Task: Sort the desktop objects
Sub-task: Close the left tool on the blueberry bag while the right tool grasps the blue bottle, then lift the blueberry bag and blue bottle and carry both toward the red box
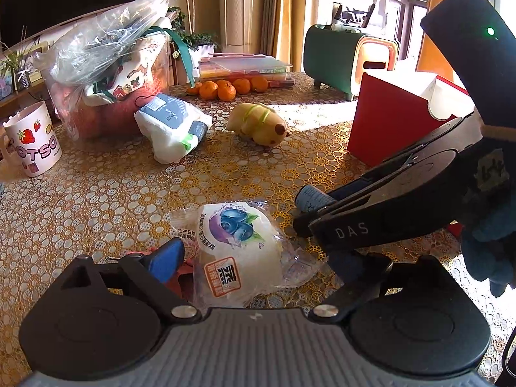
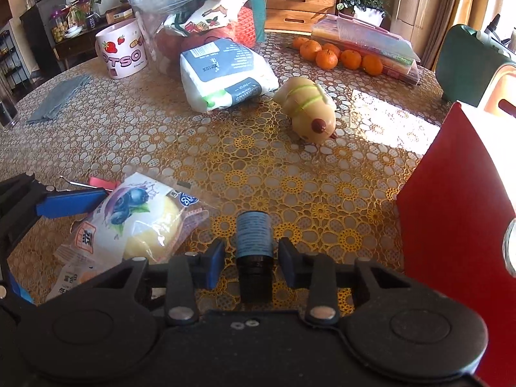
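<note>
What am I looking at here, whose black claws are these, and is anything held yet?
No robot: a person carries two hand-held grippers, each with a fisheye camera looking along its fingers. Left camera: the open left gripper straddles a clear-wrapped blueberry bun. Right camera: the right gripper brackets a small dark bottle with blue label, lying on the gold-patterned tablecloth; gaps show beside both pads, so nothing is gripped. Farther off: white tissue pack, yellow toy, oranges, red box.

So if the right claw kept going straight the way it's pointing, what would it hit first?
The small dark bottle with the blue label, already lying between the right claw fingers. Beyond it is bare tablecloth; the claw angles downward, so it would probably meet that next, though depth is unclear.
</note>
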A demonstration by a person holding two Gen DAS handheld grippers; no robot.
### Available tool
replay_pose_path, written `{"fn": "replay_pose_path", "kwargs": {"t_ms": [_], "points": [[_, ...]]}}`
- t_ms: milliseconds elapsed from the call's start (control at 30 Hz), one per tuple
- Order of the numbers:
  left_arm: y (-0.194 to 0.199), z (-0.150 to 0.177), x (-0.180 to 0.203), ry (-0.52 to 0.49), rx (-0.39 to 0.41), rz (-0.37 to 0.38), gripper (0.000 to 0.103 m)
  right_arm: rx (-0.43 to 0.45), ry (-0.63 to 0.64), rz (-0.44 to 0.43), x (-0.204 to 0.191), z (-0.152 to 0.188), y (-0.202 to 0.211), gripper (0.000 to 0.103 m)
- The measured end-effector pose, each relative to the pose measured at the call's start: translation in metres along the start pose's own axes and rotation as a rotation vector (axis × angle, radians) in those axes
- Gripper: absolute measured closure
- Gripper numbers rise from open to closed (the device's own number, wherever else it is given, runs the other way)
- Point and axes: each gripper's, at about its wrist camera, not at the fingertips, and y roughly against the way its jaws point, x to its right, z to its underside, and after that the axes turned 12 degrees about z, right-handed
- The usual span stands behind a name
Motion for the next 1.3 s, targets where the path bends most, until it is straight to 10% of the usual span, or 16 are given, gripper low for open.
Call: {"fn": "replay_pose_path", "kwargs": {"t_ms": [600, 1300], "points": [[-0.005, -0.007, -0.001, 0.023, -0.015, -0.019, 0.048, 0.043, -0.02, 0.011, 0.009, 0.006, 0.002, 0.08], [0.057, -0.003, 0.04, 0.051, 0.049, 0.03, 0.05, 0.111, -0.095, -0.048, 0.037, 0.05, 0.08, 0.08]]}}
